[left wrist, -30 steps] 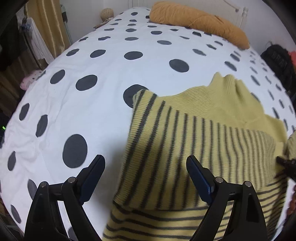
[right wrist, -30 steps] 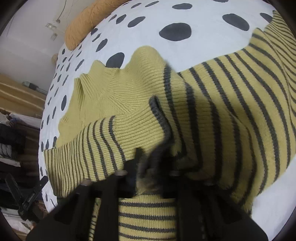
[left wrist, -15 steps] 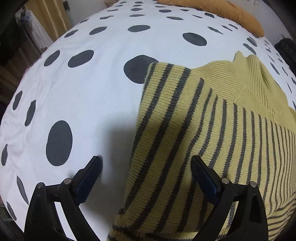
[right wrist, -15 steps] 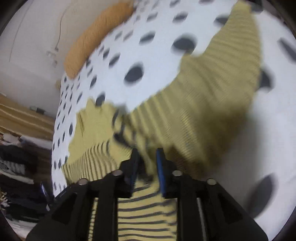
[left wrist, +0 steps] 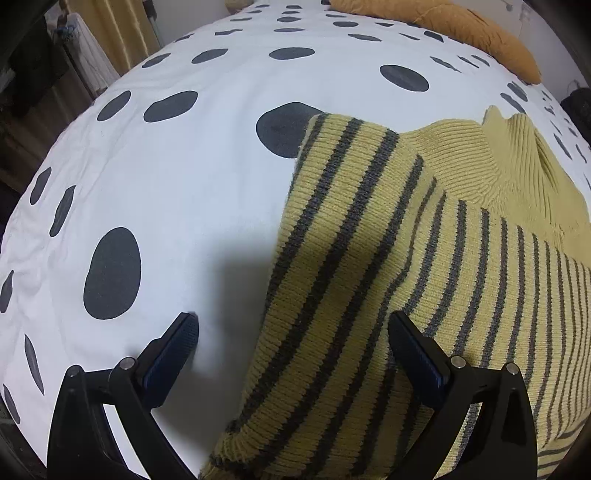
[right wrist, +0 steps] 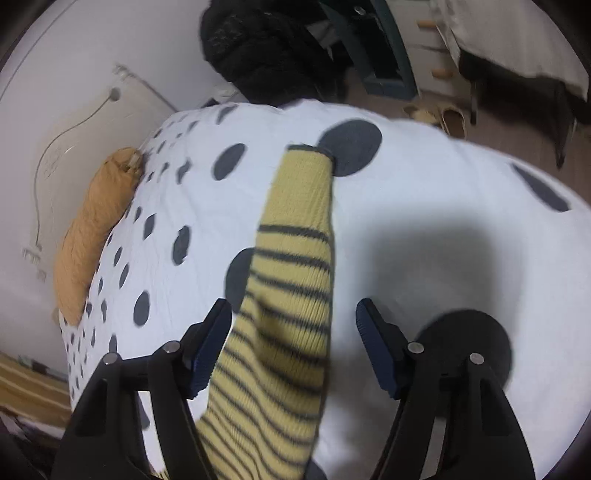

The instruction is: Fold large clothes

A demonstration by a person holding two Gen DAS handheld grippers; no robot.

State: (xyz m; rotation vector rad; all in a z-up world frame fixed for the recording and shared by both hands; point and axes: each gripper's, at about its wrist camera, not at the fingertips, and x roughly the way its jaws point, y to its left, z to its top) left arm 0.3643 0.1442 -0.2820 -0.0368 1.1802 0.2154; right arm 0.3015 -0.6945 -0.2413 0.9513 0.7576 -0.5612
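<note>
Soft indoor light, fisheye-bent edges, right view motion-blurred, shadows below.

The left wrist camera sits just behind the left gripper (left wrist: 293, 334) and looks steeply down, from close range, along its two fingers at a white bedspread (left wrist: 177, 192) with dark spots, with the striped yellow sweater (left wrist: 369, 258) filling the right half and an orange pillow (left wrist: 443, 26) at the far top edge. The right wrist camera sits behind the right gripper (right wrist: 293, 325), also angled down and close to the bed, facing along a sweater sleeve (right wrist: 291, 266) toward the bed's far edge, a white wall at left and floor beyond. Both views share the spotted bedspread, the sweater and the orange pillow, seen in the right view at left.
</note>
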